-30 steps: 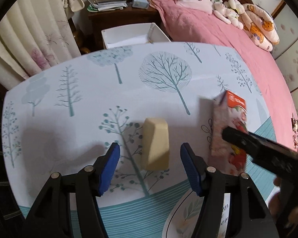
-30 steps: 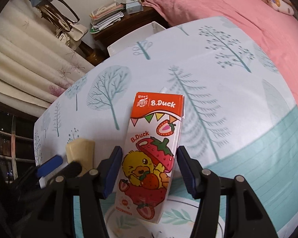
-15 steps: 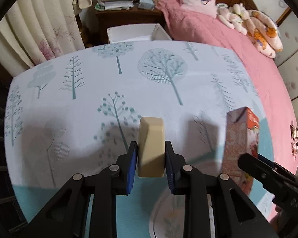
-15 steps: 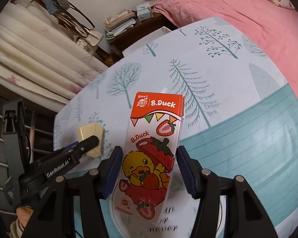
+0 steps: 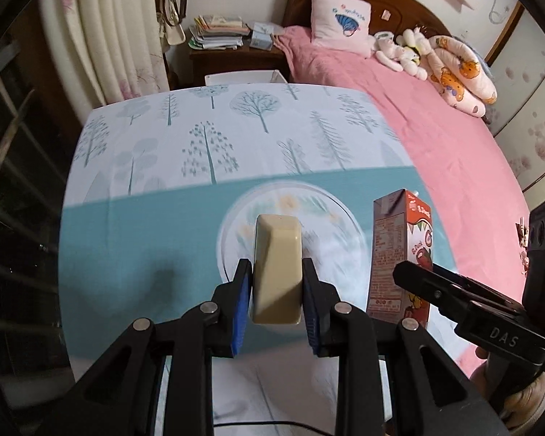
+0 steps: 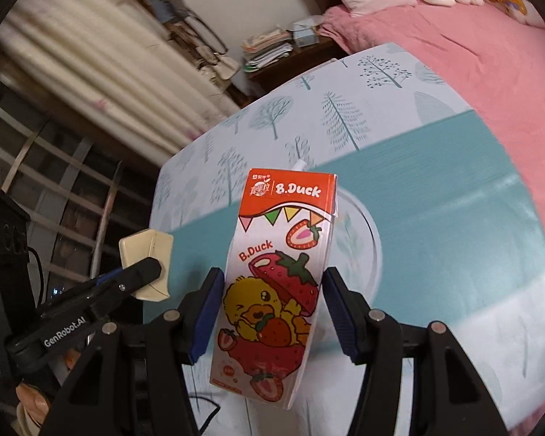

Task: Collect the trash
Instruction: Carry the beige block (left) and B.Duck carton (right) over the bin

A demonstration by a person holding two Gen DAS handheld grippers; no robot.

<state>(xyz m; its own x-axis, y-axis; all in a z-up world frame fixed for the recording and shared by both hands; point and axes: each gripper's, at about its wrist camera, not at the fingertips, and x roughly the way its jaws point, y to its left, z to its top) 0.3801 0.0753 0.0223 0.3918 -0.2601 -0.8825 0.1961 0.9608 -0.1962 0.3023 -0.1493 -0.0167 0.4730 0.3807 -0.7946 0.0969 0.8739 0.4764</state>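
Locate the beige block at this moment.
The beige block sits clamped in the left gripper, raised over the round plate, left of the B.Duck carton in the right gripper.

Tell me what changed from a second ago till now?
The left gripper closed on the beige block and lifted it off the tree-print tablecloth. Both grippers pulled back toward the teal band. The right gripper keeps holding the B.Duck strawberry carton as before.
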